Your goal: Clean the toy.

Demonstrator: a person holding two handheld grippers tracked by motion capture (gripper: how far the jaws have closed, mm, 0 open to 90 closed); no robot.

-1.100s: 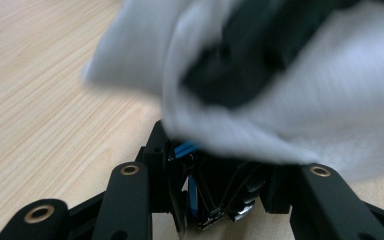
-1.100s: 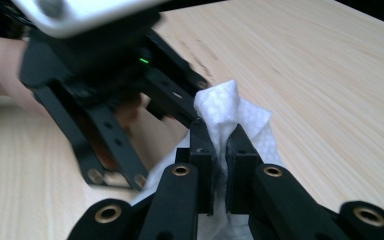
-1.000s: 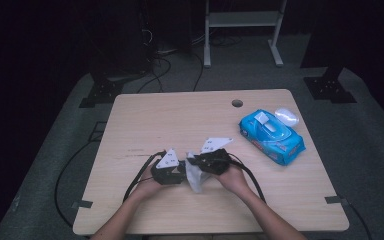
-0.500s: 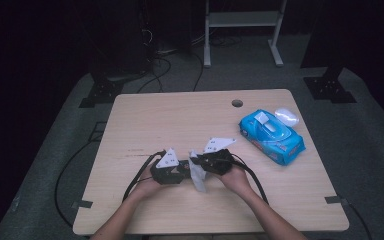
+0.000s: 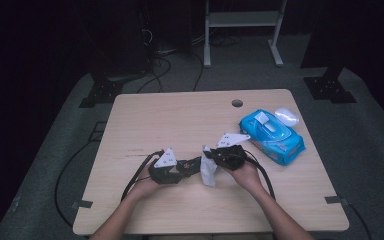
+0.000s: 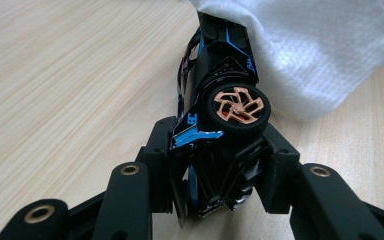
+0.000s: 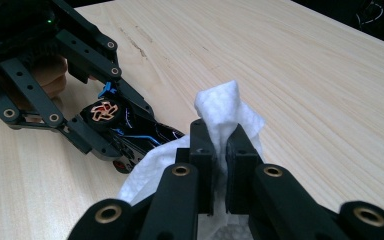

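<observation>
— Near the front middle of the worktop (image 5: pixel 145 120), where are your two tools relative to the car?

— My left hand-held gripper (image 6: pixel 220 165) is clamped across one end of the black-and-blue toy car (image 6: pixel 220 85), pads on either flank, with a copper-spoked wheel (image 6: pixel 236 106) just above the right pad. From there the car's long axis runs straight away from my left hand, toward my right one.

— And the right one?

— My right hand-held gripper (image 7: pixel 219 150) is pressed together on a bunched white wet wipe (image 7: pixel 225 112). The loose part of the wipe hangs down and drapes over the far end of the car; in the right gripper view, the car's body (image 7: pixel 130 132) lies just left of and below my jaws, with its nose under the wipe's edge.

— So which hand is nearer the part that needs wiping?

— The right. In the high view the wipe (image 5: pixel 209 170) sits between the two tools, touching the free end of the car. The left hand only holds it steady, low over the wood.

— What does the next stroke turn on?

— I'd say on staying along that long axis: dragging the wipe back from the far end toward my left pads, so the cloth follows the bodywork rather than sliding off sideways. The blue wipes pack (image 5: pixel 271 136) is well apart to the right, out of the way.
</observation>
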